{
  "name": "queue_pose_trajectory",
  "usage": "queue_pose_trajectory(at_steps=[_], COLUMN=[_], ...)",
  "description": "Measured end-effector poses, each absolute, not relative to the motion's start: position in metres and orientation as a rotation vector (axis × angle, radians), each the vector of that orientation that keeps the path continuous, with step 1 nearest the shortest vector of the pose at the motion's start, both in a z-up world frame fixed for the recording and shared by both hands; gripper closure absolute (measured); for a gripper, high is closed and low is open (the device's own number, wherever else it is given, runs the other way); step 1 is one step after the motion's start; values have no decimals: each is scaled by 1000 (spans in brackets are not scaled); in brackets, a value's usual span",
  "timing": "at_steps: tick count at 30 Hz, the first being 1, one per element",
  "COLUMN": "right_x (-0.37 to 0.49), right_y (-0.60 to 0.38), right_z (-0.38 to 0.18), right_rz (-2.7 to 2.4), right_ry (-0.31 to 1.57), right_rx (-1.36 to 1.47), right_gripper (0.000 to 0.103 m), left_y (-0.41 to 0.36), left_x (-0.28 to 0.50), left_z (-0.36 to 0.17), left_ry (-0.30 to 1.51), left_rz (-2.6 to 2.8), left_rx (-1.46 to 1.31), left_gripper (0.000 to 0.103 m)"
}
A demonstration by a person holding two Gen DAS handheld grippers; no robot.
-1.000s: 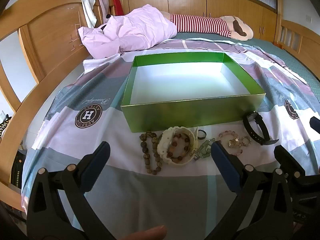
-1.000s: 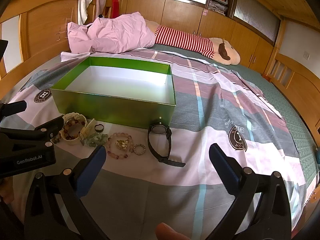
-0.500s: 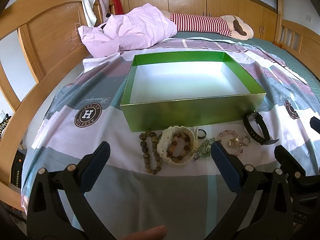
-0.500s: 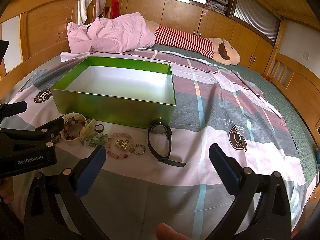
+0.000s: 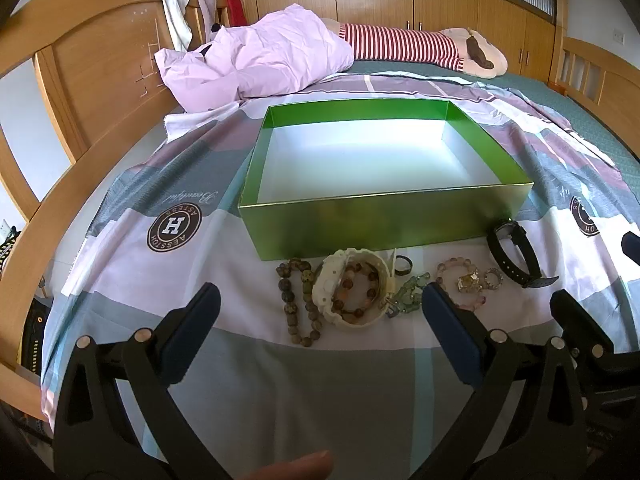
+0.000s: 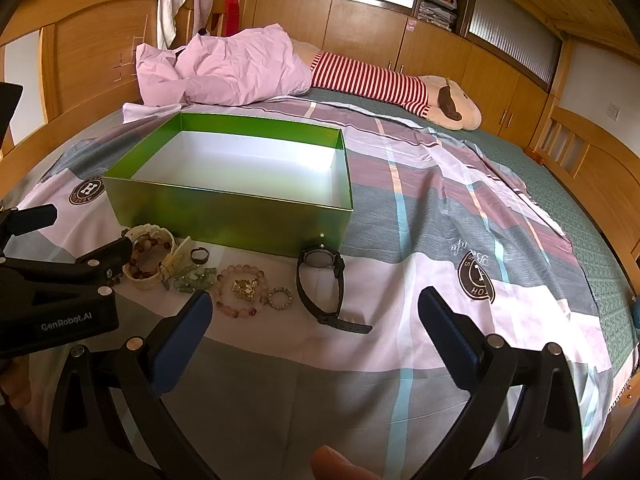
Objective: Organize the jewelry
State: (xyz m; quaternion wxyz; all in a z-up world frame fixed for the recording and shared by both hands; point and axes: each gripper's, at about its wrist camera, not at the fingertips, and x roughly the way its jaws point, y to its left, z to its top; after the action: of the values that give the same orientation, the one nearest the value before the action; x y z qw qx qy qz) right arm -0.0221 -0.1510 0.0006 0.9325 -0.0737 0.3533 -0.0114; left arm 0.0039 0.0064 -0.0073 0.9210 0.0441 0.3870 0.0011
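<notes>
**Jewelry waits in a row before the empty box**

Both grippers hover wide apart, holding nothing. The left gripper faces the cream bangle ringing reddish beads, straight ahead. The right gripper is nearer the black strap wristwatch, whose band runs away from the fingers. Everything lies just outside the shiny green cardboard box, on the checked bedspread.

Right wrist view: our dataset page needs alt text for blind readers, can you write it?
An empty green box sits on a patchwork bedspread, with bracelets and a black watch lined up before it. The open right claw hovers nearby.
</notes>
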Motion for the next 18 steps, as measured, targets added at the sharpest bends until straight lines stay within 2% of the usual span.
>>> queue_pose_trajectory(at_steps=[18], right_x=[-21], right_y=[-151], right_z=[-4], right_rz=[-16], right_ry=[732], right_rx=[-154], right_gripper=[3], left_y=[5], left_x=[6], left_z=[-10], left_ry=[817], left_rz=[-2], left_rx=[94], left_gripper=[3])
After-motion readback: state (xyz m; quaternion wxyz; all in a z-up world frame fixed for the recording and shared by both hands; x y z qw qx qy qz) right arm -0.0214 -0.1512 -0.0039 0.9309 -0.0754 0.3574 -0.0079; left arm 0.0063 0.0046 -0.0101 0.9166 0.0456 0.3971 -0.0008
